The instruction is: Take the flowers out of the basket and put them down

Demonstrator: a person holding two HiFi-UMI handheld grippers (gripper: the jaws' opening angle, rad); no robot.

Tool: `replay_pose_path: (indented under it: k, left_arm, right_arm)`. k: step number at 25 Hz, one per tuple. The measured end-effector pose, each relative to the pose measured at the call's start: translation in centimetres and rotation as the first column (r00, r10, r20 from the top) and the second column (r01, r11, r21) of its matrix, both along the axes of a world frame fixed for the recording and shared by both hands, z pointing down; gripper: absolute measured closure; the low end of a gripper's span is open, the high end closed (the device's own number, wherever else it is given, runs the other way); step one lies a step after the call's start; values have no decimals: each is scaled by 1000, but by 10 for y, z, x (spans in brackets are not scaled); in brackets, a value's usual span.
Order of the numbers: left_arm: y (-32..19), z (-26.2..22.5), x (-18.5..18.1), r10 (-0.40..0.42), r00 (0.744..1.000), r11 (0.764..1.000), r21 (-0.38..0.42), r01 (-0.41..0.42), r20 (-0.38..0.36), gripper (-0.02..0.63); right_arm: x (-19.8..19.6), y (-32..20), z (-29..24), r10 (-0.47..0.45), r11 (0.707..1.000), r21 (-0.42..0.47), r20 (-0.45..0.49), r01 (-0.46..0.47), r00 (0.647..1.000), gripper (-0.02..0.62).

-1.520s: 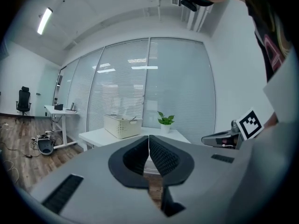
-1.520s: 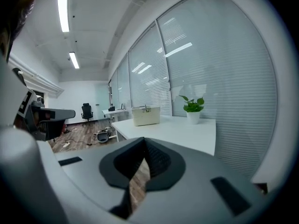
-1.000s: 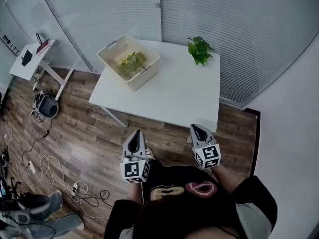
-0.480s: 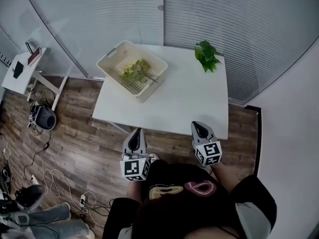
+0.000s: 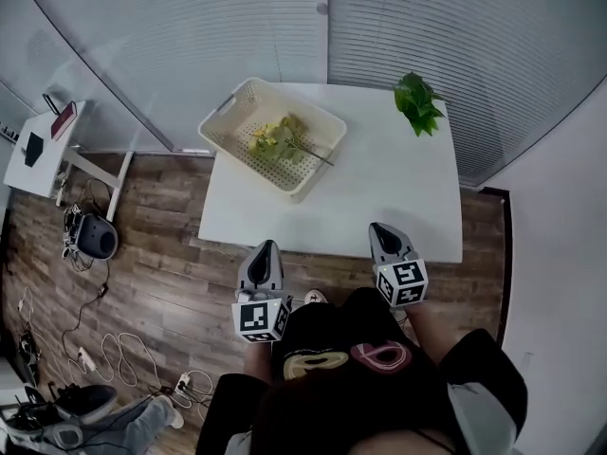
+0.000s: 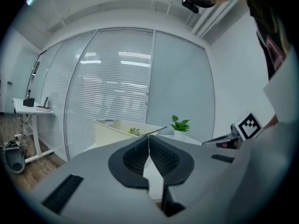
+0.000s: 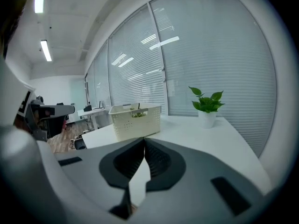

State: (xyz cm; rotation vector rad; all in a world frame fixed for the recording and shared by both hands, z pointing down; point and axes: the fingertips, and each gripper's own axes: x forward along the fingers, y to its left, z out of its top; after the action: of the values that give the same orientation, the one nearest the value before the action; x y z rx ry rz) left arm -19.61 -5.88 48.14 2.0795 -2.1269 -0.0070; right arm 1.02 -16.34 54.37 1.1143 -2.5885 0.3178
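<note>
White smooth tabletop [image 5: 379, 207]: cream perforated plastic basket [image 5: 248, 85] at its left holds yellow-green flowers [image 5: 275, 140], leafy potted plant [image 5: 417, 102] far right. Left gripper [image 5: 265, 247] and right gripper [image 5: 380, 228] hover near the front edge, ribbed jaws pressed together, empty.

no readable text anywhere

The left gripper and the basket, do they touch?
Apart. In the head view, bare table lies between the left gripper and the basket.

Cream basket [image 5: 300, 100], yellow-green flowers [image 5: 275, 139] (white table [image 5: 379, 202]).
</note>
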Motion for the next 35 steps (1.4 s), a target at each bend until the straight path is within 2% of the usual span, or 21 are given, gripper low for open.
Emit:
replay_pose_path:
  k: [5,8,14,19,23,27,32,35]
  left_arm:
    - [2,11,-17,-17,1000,999,-28,17,-14,588]
    - [-2,13,-22,-22,1000,999,-29,21,-23,588]
    - [-10,16,-28,-43,998,998,-36,42,-36,588]
    - [-17,11,-42,-88,995,996,-37,87,-42,588]
    - [-23,8,-53,-116,993,993,-30,115,-30,588]
    - [-26,8,-61,-141,989,989,-42,140,-35,588]
    - [-30,6,-74,-172,985,984,-42,171,-22,588]
    - [-35,3,-82,-188,982,982,-38,187,-19,588]
  right_arm:
    - [-8,-8,-8,38,999,-35,51,-36,998,581]
    - [-12,-15,-13,32,997,-68,83,-26,996,515]
    - [-23,-35,-23,-7,996,-83,93,15,996,445]
    - [-38,-60,-43,-50,992,-111,153,68,987,389]
    - [-55,-82,-59,-109,989,-92,116,120,987,351]
    - [-80,-98,-67,-203,971,-121,55,209,978,342]
    - [-114,-111,-66,-280,930,-233,52,284,959,342]
    - [-128,-123,-68,-314,931,-207,-41,300,948,342]
